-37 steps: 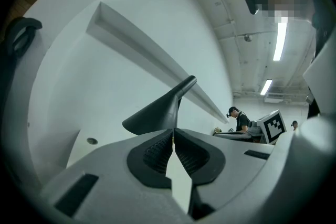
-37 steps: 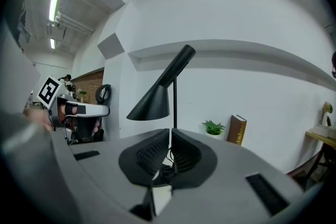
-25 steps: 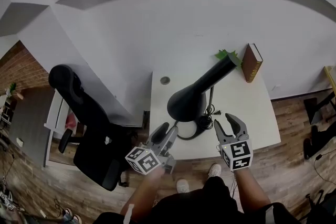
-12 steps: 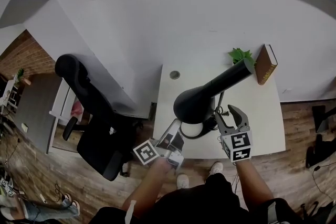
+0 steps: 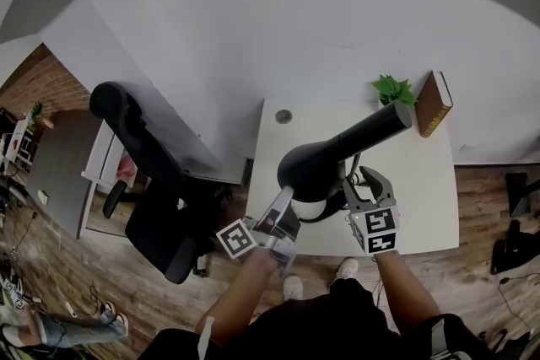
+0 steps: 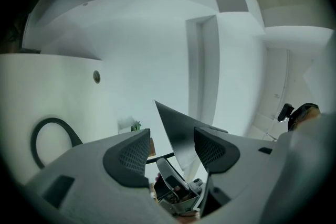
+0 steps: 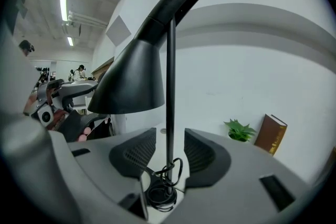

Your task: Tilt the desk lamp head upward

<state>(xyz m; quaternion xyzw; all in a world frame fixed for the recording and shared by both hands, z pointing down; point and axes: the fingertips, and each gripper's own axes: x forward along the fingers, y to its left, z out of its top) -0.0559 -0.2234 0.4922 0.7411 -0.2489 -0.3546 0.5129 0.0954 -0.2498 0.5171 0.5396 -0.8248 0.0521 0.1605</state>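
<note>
A black desk lamp stands on the white desk (image 5: pixel 422 198). Its cone shade (image 5: pixel 308 169) points down and left, and the neck rises toward the back right. My left gripper (image 5: pixel 285 200) reaches up under the shade from the front left. In the left gripper view its jaws (image 6: pixel 170 141) stand wide, with the shade's rim (image 6: pixel 178 131) in the gap and neither pad touching it. My right gripper (image 5: pixel 364 178) is at the lamp's thin pole (image 7: pixel 170 86). Its jaws (image 7: pixel 170 147) are closing, the pole stands between the pads, and a gap shows on each side.
The lamp's cable lies coiled on its round base (image 7: pixel 160 191). A small green plant (image 5: pixel 394 88) and a brown book (image 5: pixel 434 103) stand at the desk's back right against the wall. A black office chair (image 5: pixel 139 164) is left of the desk.
My left gripper has come up from the desk's front edge to the shade's rim. My right gripper has moved in closer to the lamp's pole.
</note>
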